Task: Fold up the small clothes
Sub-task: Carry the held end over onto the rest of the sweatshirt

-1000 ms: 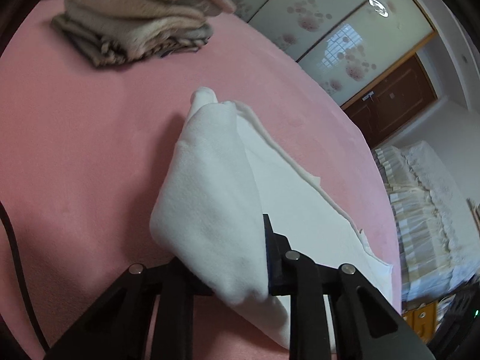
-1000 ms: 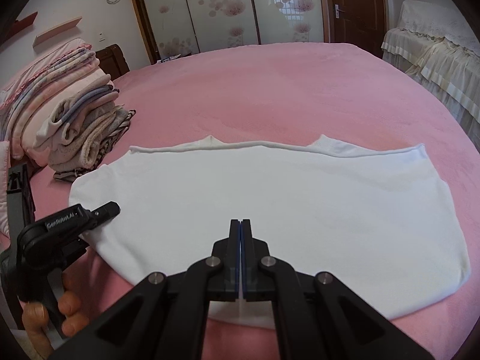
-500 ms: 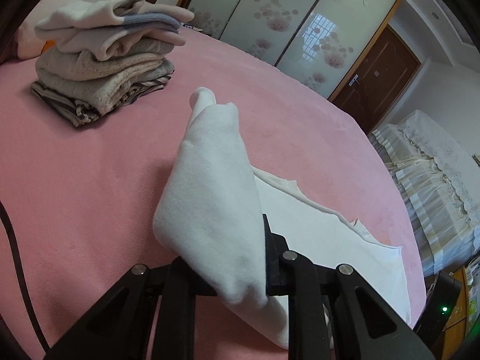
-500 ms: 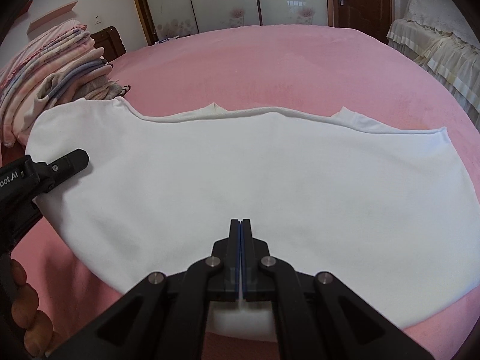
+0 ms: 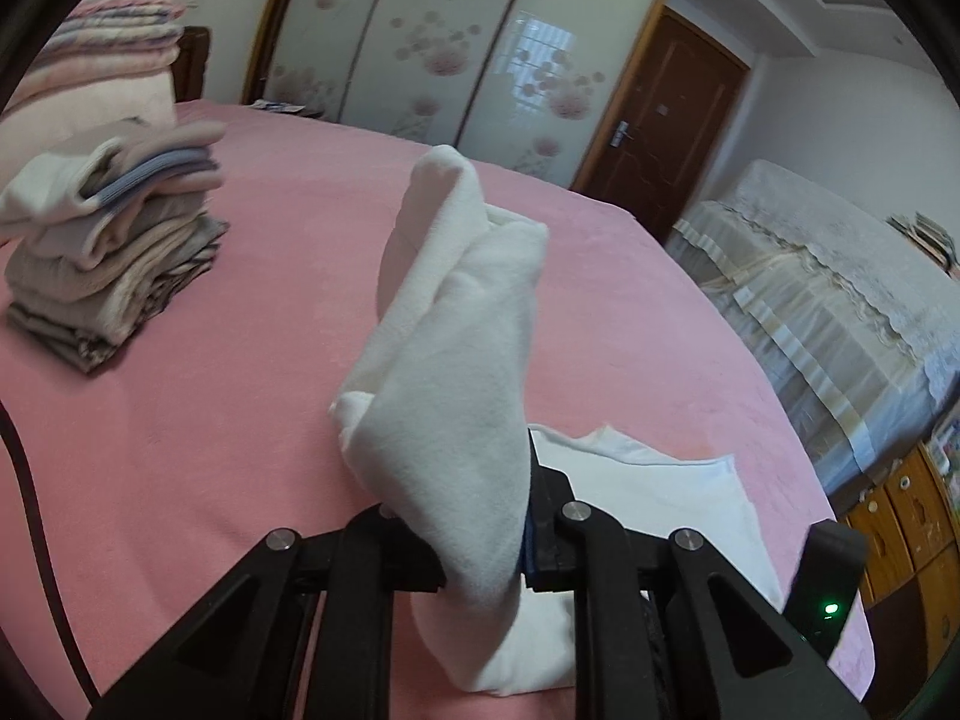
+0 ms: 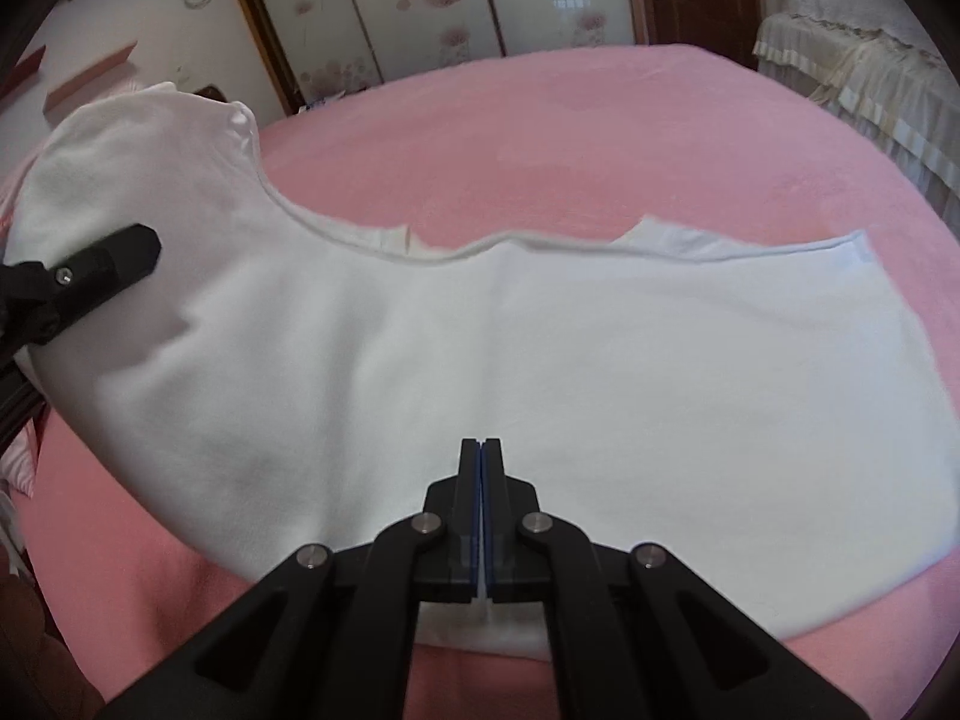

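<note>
Left tool lifted white garment higher (corner pinched).

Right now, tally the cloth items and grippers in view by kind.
White garment: 1
Stack of folded clothes: 1
Pile of folded bedding: 1
Grippers: 2, left and right
Total: 5
</note>
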`<state>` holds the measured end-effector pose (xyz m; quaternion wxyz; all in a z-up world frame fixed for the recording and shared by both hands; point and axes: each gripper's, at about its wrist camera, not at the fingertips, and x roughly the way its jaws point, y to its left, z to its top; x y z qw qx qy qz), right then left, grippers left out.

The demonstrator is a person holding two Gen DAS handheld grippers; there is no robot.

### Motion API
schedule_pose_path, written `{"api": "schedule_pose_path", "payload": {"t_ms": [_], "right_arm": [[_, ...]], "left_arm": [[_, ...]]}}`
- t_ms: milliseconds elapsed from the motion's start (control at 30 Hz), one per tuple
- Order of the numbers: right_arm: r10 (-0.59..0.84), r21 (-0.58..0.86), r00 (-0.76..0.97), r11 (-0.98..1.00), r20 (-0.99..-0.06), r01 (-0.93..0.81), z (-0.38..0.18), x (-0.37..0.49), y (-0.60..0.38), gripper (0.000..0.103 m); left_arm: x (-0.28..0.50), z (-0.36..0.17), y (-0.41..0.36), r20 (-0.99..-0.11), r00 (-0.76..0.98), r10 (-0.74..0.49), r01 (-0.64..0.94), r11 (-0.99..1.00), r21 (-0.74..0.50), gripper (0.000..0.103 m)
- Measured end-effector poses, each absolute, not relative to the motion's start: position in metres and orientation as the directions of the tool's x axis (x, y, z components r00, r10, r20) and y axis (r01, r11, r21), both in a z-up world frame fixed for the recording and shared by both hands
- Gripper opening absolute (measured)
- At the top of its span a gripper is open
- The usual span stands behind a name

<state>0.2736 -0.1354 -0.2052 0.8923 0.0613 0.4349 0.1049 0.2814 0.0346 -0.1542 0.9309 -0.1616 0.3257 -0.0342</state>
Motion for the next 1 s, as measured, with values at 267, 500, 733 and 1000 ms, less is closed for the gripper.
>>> {"api": "schedule_pose_path", "payload": {"t_ms": [267, 500, 733, 1000], "right_arm": [[0.134, 0.195, 0.651, 0.981, -0.747, 0.022, -0.193, 0.256, -0.244, 0.000], [0.132, 0.276, 0.626, 0.951, -0.769, 0.138, -0.214, 0.245, -0.318, 0.000], [0.203, 0.347, 0.639, 0.932, -0.742, 0.107, -0.218, 0.230, -0.339, 0.000], [0.219, 0.346, 0.647, 0.935, -0.731, 0.074, -0.209, 0.227, -0.354, 0.000]], "left_arm": [[0.305, -0.148, -0.068, -0.596, 0.755, -0.275, 0.099, 0.945, -0.311, 0.015], [0.319, -0.178, -0.162, -0.635, 0.697, -0.334, 0.187, 0.939, -0.289, 0.014], [0.312, -0.214, -0.211, -0.692, 0.637, -0.339, 0.239, 0.941, -0.240, 0.014], [0.303, -0.231, -0.210, -0.730, 0.601, -0.324, 0.262, 0.943, -0.203, 0.016]]}}
